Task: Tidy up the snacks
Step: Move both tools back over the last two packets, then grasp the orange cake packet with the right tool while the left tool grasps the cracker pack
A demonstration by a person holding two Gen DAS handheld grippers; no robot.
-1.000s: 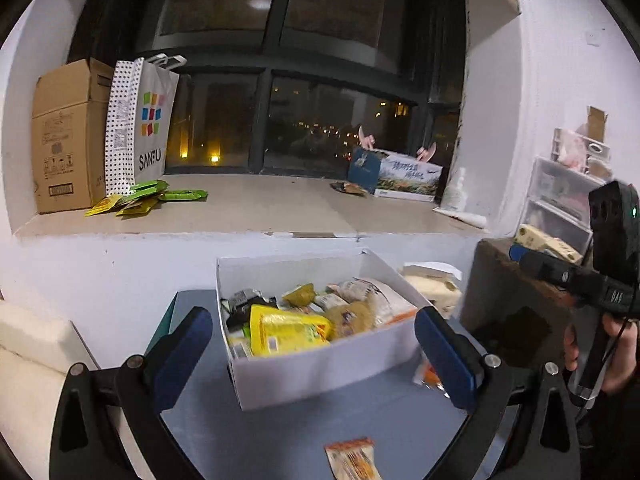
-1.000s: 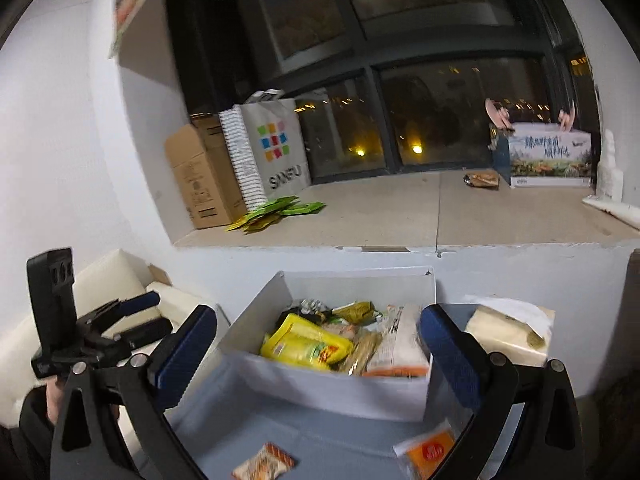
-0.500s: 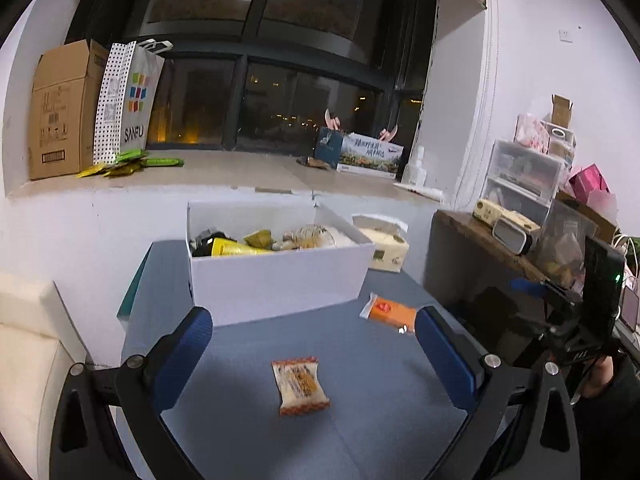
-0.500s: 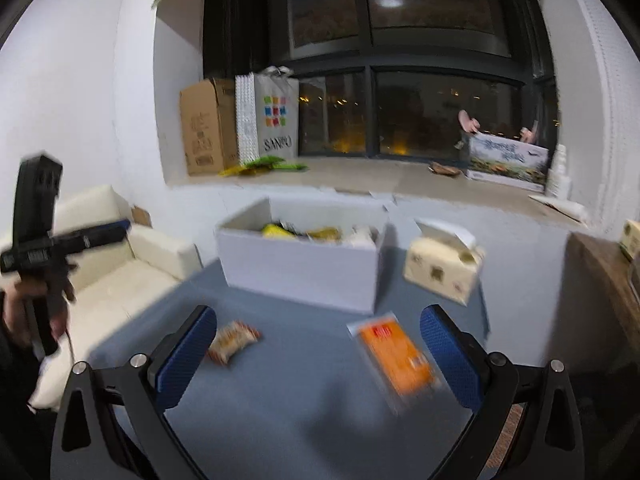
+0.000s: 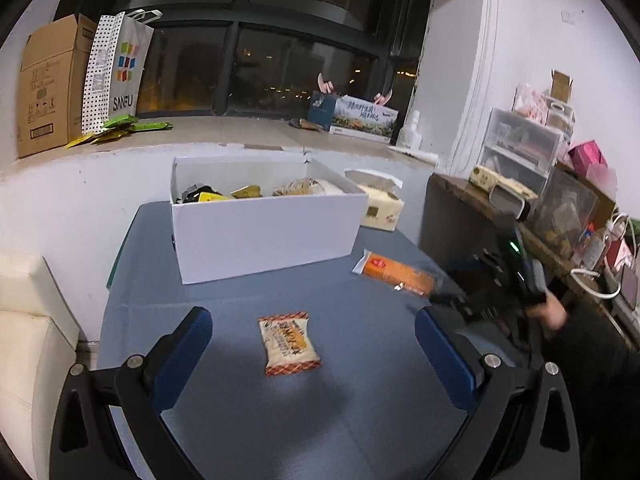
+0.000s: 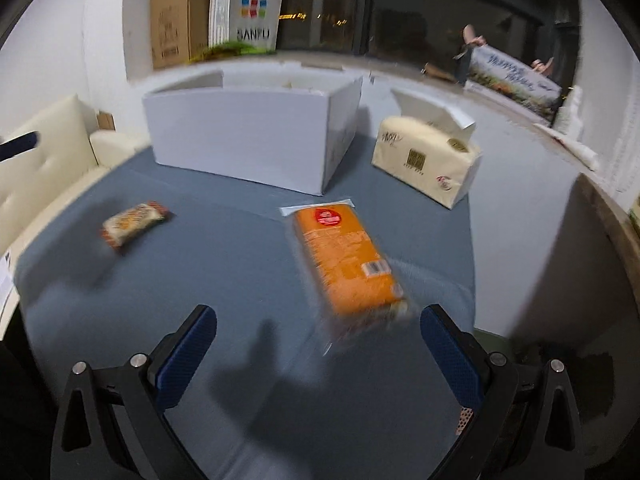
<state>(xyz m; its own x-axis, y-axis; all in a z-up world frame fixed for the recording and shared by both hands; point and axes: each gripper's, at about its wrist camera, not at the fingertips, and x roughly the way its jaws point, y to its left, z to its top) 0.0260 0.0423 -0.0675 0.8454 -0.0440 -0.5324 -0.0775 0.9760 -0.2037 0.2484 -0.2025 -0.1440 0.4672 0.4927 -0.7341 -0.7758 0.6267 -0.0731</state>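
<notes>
Grey surface [image 5: 360, 420]. White box [image 5: 264, 232], rear: several snacks already inside. Orange packet [image 6: 346, 258], loose, before right tool [image 6: 318, 344]. Small biscuit pack [image 5: 289, 342], loose, before left tool [image 5: 312, 344]. Both tools wide open, empty. Two items apparently remain.

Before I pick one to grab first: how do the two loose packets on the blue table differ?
The orange packet is the longer, a plain orange slab under a clear wrapper; the small snack packet is short, cream with an orange patterned border. The orange packet lies nearer the tissue pack, the small one further left, in front of the white box. Both lie flat on the table, outside the box, ungripped.
</notes>
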